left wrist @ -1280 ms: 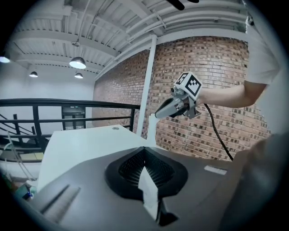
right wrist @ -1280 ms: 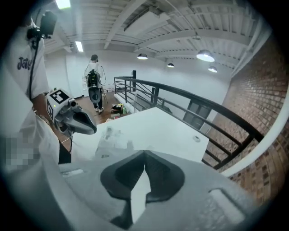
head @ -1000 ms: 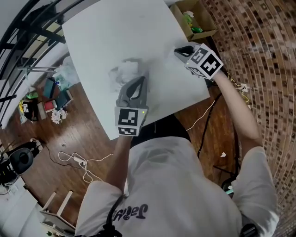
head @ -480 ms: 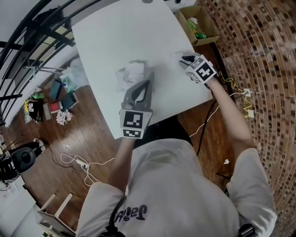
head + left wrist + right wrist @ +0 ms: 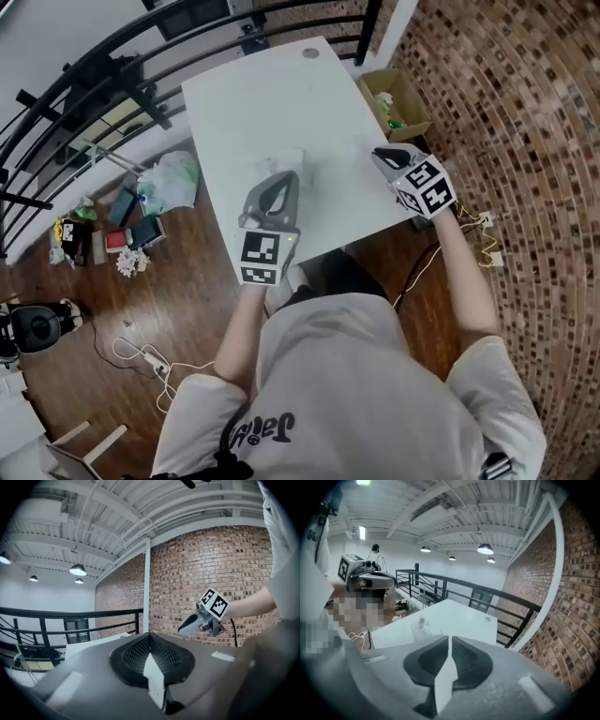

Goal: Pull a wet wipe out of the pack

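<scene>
Pack (image 5: 280,165): crumpled, whitish, on smooth white rectangular table (image 5: 253,98).

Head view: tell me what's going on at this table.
A person holds a two-jaw gripper in each hand over the near part of the white table. The wet wipe pack lies on the table, and neither gripper touches it. The left gripper is shut with nothing between its jaws. The right gripper has just been closing its jaws, and they are empty too. No pulled-out wipe can be made out.
</scene>
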The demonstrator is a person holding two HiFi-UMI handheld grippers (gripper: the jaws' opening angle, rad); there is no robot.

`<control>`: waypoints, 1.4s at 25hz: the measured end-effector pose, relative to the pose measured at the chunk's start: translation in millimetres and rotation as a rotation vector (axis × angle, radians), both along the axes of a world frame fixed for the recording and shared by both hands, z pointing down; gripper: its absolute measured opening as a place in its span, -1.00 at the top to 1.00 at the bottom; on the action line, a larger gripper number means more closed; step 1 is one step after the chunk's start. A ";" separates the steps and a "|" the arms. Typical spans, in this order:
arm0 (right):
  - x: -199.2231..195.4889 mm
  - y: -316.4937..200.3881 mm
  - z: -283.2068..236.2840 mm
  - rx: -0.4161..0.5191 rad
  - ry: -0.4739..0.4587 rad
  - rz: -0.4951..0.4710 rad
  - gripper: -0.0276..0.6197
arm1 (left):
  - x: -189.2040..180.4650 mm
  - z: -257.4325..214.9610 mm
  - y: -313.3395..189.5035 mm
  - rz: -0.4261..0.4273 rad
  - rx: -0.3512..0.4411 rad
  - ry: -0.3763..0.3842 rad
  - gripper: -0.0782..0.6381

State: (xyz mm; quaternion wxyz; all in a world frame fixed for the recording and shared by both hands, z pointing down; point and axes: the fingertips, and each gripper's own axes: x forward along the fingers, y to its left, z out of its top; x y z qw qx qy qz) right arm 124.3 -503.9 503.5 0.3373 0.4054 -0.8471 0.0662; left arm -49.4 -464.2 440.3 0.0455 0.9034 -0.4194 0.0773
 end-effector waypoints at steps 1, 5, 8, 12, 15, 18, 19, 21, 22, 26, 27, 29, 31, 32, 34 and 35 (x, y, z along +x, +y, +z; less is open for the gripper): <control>-6.4 14.4 -8.9 0.028 -0.026 0.002 0.90 | -3.8 -7.2 7.7 -0.008 0.011 0.006 0.74; -40.8 59.9 -38.8 0.126 -0.139 -0.023 0.94 | -19.0 -25.6 31.9 -0.072 0.056 0.016 0.74; -70.9 91.1 -60.1 0.169 -0.237 -0.046 0.94 | -30.6 -31.2 56.0 -0.116 0.064 0.023 0.74; -91.6 136.9 -84.1 0.217 -0.346 -0.066 0.94 | -26.7 -39.9 101.0 -0.142 0.080 0.033 0.74; -84.4 196.7 -95.7 0.264 -0.393 -0.078 0.94 | -4.6 -48.1 152.6 -0.168 0.101 0.034 0.74; -58.6 274.7 -99.7 0.282 -0.488 -0.078 0.94 | 29.6 -35.9 224.7 -0.216 0.089 0.037 0.74; -47.9 302.9 -95.4 0.270 -0.511 -0.075 0.94 | 43.4 -28.2 253.2 -0.233 0.063 0.035 0.74; -22.0 351.3 -84.5 0.247 -0.521 -0.064 0.94 | 72.0 -9.8 306.1 -0.257 0.025 0.027 0.74; -7.3 370.9 -79.3 0.237 -0.518 -0.050 0.94 | 85.2 -1.4 329.8 -0.265 0.017 0.020 0.74; 29.8 437.9 -75.5 0.162 -0.579 0.024 0.94 | 113.0 -9.7 405.4 -0.316 0.004 -0.003 0.74; 32.2 452.8 -81.0 0.158 -0.594 0.028 0.94 | 114.3 -20.3 419.3 -0.330 0.013 -0.004 0.74; 33.8 476.8 -98.6 0.189 -0.594 0.020 0.94 | 114.9 -44.3 440.5 -0.359 0.039 -0.002 0.74; 34.1 493.3 -120.4 0.247 -0.579 0.005 0.94 | 114.2 -62.5 457.0 -0.380 0.069 0.005 0.74; 34.4 500.5 -130.4 0.273 -0.574 0.000 0.94 | 114.2 -70.3 465.1 -0.387 0.085 0.009 0.74; 35.3 514.4 -147.8 0.315 -0.570 -0.005 0.94 | 116.9 -84.3 481.3 -0.392 0.101 0.015 0.74; 35.2 520.8 -155.4 0.330 -0.569 -0.008 0.94 | 118.0 -89.4 488.9 -0.390 0.107 0.017 0.74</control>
